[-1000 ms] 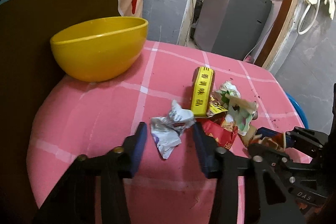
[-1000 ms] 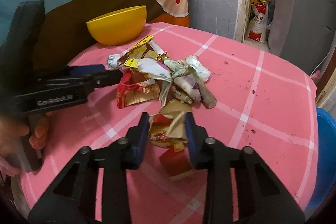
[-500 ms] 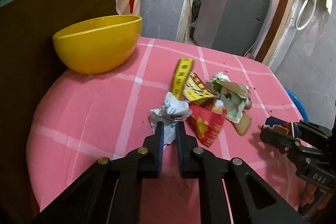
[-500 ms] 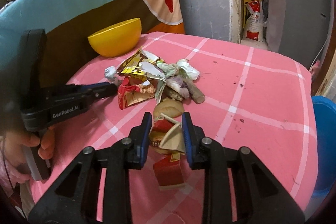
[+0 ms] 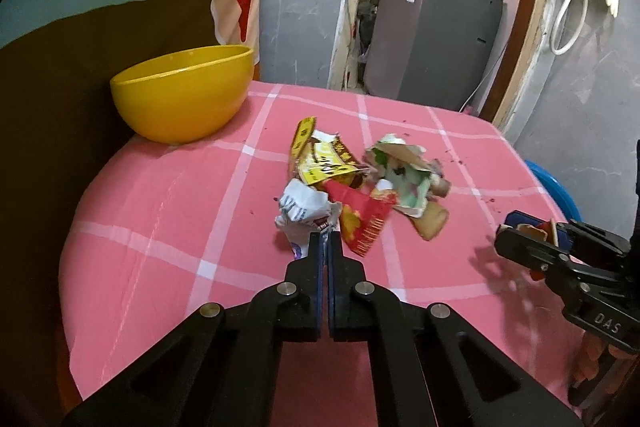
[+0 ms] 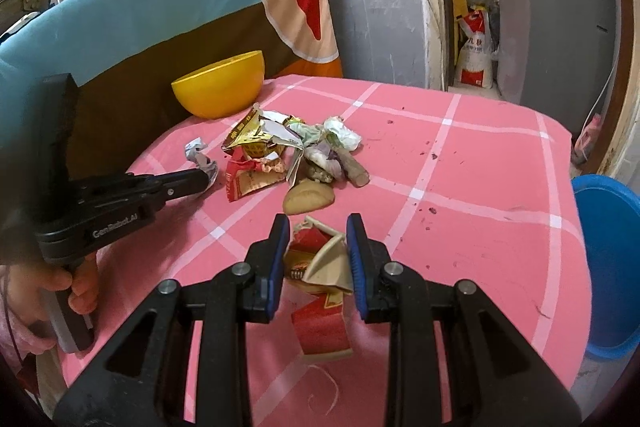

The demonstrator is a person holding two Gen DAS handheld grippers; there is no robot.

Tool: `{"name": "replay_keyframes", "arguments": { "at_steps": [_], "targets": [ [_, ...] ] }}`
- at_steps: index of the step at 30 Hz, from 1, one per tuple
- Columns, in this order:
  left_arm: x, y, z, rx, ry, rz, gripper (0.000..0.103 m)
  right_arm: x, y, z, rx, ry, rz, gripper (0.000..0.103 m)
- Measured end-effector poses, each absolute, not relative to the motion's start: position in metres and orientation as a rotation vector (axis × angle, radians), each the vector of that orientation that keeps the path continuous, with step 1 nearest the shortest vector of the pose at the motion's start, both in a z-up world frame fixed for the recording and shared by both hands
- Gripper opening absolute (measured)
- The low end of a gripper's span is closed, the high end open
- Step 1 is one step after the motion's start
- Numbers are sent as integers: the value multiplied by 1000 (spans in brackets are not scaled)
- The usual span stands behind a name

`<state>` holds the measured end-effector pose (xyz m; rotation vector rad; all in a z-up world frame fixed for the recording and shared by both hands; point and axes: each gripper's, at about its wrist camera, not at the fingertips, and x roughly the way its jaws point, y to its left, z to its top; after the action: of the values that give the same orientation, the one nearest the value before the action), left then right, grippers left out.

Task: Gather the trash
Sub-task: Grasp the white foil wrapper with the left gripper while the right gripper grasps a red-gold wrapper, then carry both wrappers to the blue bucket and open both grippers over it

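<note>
Your left hand-held gripper (image 5: pixel 325 239) is pinched together on the crumpled white wrapper (image 5: pixel 302 207); your right hand-held gripper (image 6: pixel 318 227) is clamped on a red-and-beige wrapper (image 6: pixel 316 259). The trash pile (image 6: pixel 292 151) lies just beyond. Bare pink tabletop (image 6: pixel 480 227) spreads rightward to its edge.

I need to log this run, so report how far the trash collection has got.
Done: nothing shows in a container yet; the yellow bowl's inside is hidden. In hand: the left tool is shut on a crumpled white wrapper, and the right tool grips a red and tan wrapper. Left: the pile of wrappers and scraps on the pink tablecloth.
</note>
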<state>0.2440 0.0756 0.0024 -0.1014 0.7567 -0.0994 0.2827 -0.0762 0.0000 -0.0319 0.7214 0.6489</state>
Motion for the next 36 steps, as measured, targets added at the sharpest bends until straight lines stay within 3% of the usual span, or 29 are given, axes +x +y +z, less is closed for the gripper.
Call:
{"name": "replay_keyframes", "arguments": {
  "at_steps": [26, 36],
  "targets": [
    [198, -34, 87, -51, 293, -252, 0, 240, -167, 72, 48, 273, 437, 40],
    [230, -107, 107, -48, 255, -391, 0, 247, -240, 93, 100, 190, 234, 40]
  ]
}}
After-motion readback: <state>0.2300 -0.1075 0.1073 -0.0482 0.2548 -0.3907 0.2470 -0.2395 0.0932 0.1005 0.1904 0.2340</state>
